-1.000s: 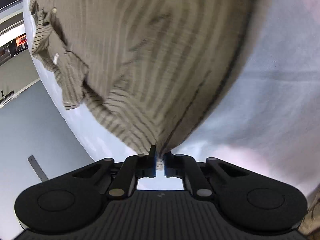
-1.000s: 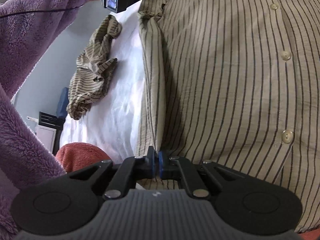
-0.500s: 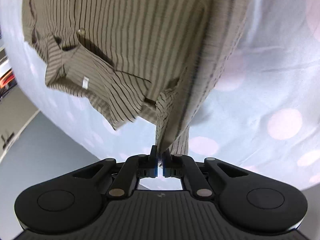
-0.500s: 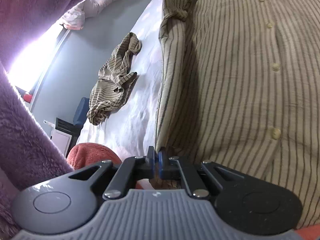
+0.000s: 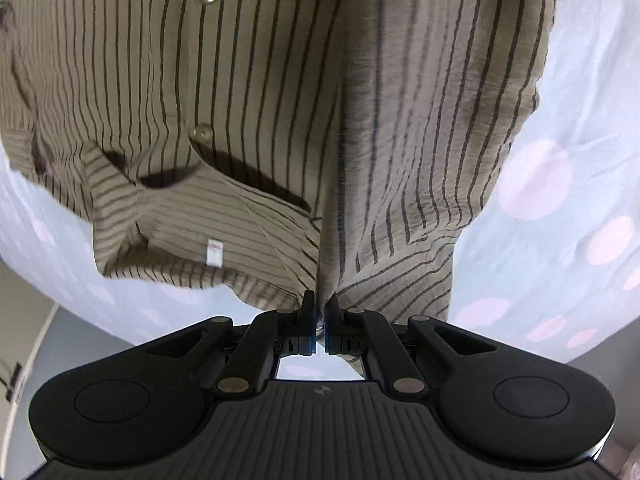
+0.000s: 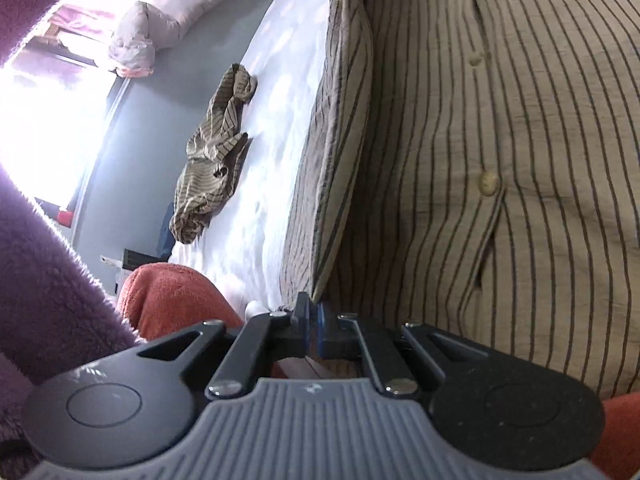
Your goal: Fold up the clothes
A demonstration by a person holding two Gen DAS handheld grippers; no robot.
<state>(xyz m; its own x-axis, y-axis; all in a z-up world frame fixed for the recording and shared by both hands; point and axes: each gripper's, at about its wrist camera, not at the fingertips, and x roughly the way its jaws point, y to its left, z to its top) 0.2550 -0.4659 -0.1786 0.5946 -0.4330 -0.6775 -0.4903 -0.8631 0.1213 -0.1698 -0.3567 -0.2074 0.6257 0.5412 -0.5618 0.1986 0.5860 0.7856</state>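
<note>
A beige shirt with dark stripes (image 5: pixel 280 80) lies button side up on a white bed sheet with pale pink dots (image 5: pixel 560 220). My left gripper (image 5: pixel 319 308) is shut on a fold of the shirt near its collar, where a small white label (image 5: pixel 215 251) shows. In the right wrist view the same striped shirt (image 6: pixel 500 140) fills the right half. My right gripper (image 6: pixel 312 310) is shut on its folded side edge near the hem. A row of buttons (image 6: pixel 489 182) runs up the front.
A second striped garment (image 6: pixel 212 160) lies crumpled on the bed sheet (image 6: pixel 272 152) to the left. A purple fleece sleeve (image 6: pixel 48 272) and a rust-red cloth (image 6: pixel 168 300) fill the near left. A bundled pale quilt (image 6: pixel 160 20) sits by a bright window.
My left gripper swung across with the shirt's shoulder edge, and the collar and buttons now lie close below it. In the right view the folded side edge stands broader, and the other gripper has left the frame.
</note>
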